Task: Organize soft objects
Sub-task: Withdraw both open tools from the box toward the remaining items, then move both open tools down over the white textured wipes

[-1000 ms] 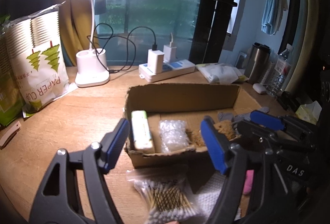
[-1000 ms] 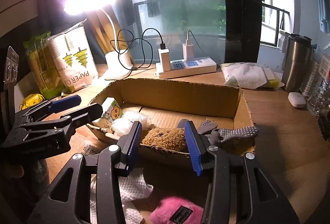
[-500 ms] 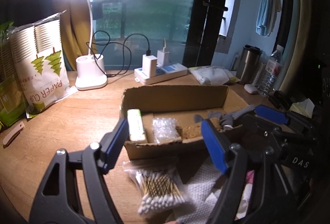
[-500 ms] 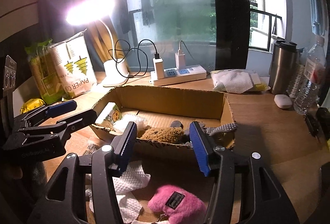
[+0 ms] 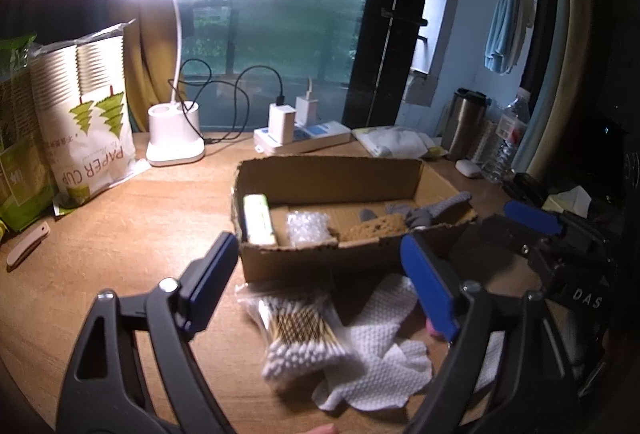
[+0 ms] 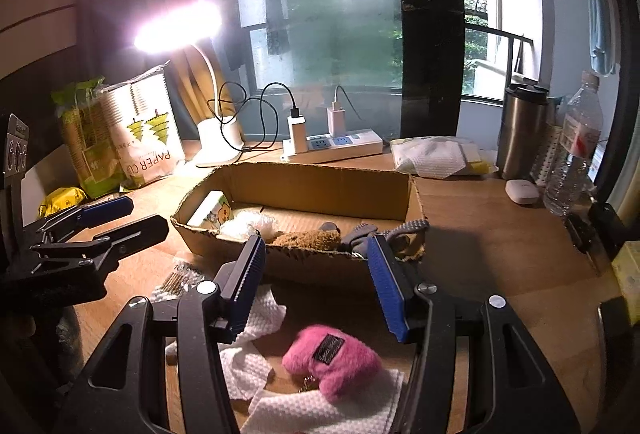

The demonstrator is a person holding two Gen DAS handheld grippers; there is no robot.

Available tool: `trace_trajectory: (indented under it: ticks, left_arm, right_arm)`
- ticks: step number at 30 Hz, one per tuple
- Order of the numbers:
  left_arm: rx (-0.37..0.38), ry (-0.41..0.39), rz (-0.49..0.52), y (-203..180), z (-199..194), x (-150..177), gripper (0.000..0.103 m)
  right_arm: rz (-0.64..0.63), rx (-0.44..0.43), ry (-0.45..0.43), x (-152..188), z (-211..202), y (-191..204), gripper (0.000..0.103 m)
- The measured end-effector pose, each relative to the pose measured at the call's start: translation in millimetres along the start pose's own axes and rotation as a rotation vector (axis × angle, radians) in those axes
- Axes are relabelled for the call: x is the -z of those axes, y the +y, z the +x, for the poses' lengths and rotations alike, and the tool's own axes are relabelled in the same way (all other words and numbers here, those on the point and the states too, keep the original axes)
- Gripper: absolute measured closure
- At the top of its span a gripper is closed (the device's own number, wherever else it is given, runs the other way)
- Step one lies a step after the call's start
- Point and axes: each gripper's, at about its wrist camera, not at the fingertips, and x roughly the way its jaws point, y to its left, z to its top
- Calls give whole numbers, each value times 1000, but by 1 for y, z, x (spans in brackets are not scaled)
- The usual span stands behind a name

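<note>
An open cardboard box (image 5: 332, 170) (image 6: 312, 186) on the wooden desk holds a tissue pack (image 5: 258, 218), bubble wrap (image 5: 306, 228), a brown sponge (image 5: 374, 226) (image 6: 310, 238) and a grey glove (image 5: 432, 208) (image 6: 384, 232). In front of the box lie a bag of cotton swabs (image 5: 298, 330), white paper towels (image 5: 380, 346) (image 6: 256, 318) and a pink plush pouch (image 6: 332, 360). My left gripper (image 5: 320, 286) is open and empty above the swabs. My right gripper (image 6: 316, 286) is open and empty above the pouch.
A lit desk lamp (image 5: 176, 138), a paper-cup bag (image 5: 88, 130), a power strip with chargers (image 5: 304, 134), a steel mug (image 6: 524, 130), a water bottle (image 6: 572, 158) and a white earbud case (image 6: 522, 190) stand around the box.
Both grippers have pulled back from the box, towards me. The swabs, towels and pink pouch have come further into view. Both stay open.
</note>
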Motion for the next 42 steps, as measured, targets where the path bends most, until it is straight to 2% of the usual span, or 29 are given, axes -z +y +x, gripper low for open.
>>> trace_trajectory:
  ticks: [11,26,42]
  left_arm:
    - [10,30,13,-7,-7,16,18]
    - [29,90,44,-17,-3,38,18]
    - [38,171,57,-24,7,64,18]
  right_arm:
    - [2,28,19,17,-17,-3,46]
    - [19,48,94,50,-21,-6,46]
    - [27,25,227,92,-2,-3,46]
